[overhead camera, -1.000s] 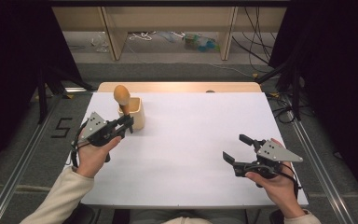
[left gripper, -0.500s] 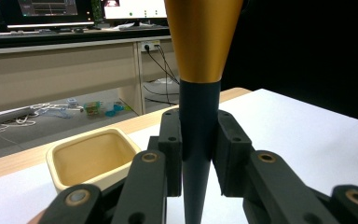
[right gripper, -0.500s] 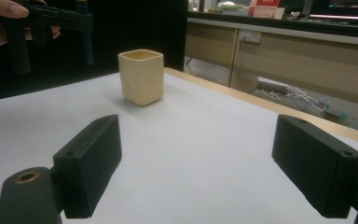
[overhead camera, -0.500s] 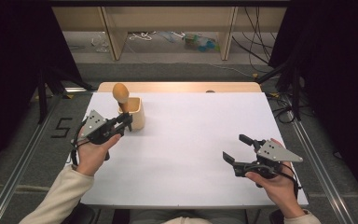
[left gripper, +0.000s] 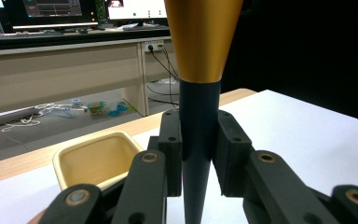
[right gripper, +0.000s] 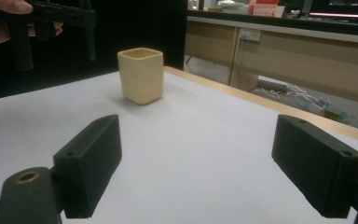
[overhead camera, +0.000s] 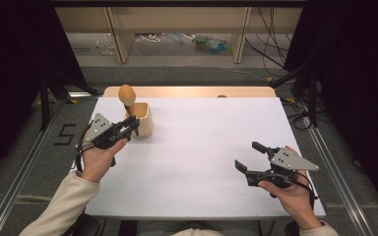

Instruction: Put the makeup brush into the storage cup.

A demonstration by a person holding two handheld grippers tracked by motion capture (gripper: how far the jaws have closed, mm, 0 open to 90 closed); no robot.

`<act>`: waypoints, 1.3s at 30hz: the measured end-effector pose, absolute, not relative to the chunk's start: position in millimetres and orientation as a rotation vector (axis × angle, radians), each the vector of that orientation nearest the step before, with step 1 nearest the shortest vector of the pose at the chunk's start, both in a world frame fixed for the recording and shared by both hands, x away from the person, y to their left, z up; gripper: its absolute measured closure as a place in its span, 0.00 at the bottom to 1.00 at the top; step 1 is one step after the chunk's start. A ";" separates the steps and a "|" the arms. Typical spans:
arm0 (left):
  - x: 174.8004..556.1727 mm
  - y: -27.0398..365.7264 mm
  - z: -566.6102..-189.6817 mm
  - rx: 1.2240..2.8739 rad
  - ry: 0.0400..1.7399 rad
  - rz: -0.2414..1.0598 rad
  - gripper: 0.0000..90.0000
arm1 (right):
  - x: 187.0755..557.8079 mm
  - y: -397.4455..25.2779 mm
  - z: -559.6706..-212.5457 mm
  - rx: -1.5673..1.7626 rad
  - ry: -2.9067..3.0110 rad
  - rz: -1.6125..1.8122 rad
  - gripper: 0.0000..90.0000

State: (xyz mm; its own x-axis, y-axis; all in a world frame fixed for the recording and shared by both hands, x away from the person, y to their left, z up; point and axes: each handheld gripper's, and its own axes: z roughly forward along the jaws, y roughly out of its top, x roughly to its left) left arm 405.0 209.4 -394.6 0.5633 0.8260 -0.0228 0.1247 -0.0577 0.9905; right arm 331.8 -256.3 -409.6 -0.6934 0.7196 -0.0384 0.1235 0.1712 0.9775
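Left gripper view: tool with dark tapered shaft (left gripper: 198,154) clamped upright between the jaws, gold cone head above.

Looks rigid, smooth, probably top-heavy; a hold on the shaft just under the head seems safest against slipping. Held just above and beside the cream cup (overhead camera: 141,119), far-left on the white table (overhead camera: 202,147). Left gripper (overhead camera: 128,126) clamped on it; right gripper (overhead camera: 249,157) jaws wide apart, well away.

left gripper (left gripper: 198,154) clamps dark handle (left gripper: 198,140) | gold cone (left gripper: 203,37) above | cup (left gripper: 95,158) below-left
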 end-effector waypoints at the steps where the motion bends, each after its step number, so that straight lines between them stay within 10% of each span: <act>1: 405.0 209.4 -394.6 1.546 0.837 0.699 0.83 | 331.9 -256.2 -409.7 0.793 1.949 1.556 0.19; 39: 426.8 215.0 -389.8 1.527 0.868 0.743 0.83 | 332.6 -256.1 -410.4 0.796 1.948 1.548 0.19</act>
